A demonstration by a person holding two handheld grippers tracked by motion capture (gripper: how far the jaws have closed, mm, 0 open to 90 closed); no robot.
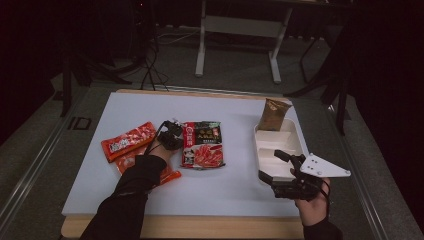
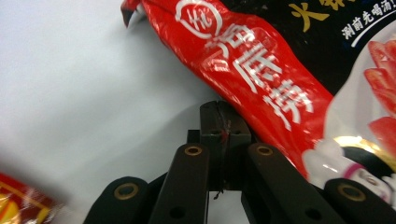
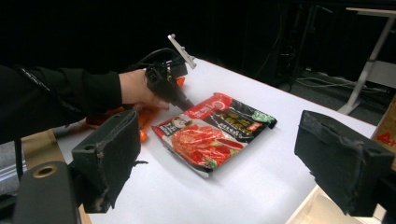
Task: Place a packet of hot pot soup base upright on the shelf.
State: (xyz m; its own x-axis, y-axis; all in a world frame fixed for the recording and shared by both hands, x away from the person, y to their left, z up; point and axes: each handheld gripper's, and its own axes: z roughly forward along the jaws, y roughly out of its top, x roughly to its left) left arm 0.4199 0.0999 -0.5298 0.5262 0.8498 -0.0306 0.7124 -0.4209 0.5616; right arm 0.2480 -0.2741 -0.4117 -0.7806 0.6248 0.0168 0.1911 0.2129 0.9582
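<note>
Closest to the lens in the high view, a dark sleeve (image 1: 131,192) climbs from the bottom edge, left of centre, and the left gripper (image 1: 176,137) at its end sits just left of mid-frame, tips right at the left edge of the red-and-black food packet (image 1: 201,144). In the left gripper view the two black jaws are pressed together, pads meeting with nothing between them, on the white surface right beside the packet's red side band; whether they actually touch the foil I can't tell.

Far left of the high view, two orange-red snack packets (image 1: 129,141) lie on the white table (image 1: 210,192), one partly under the sleeve.

Now the packet itself, centre frame: flat on the table, glossy, a red strip with white characters down its left side, black upper panel with yellow lettering, a picture of red strips across the lower half, a small cartoon figure near one corner.

Over to the right: a white compartment tray (image 1: 297,145) at the table's right edge, a brown bag (image 1: 274,115) standing at its far end. Lower right, the right gripper (image 1: 272,167) hangs over the tray's near end, jaws wide apart, holding nothing.
</note>
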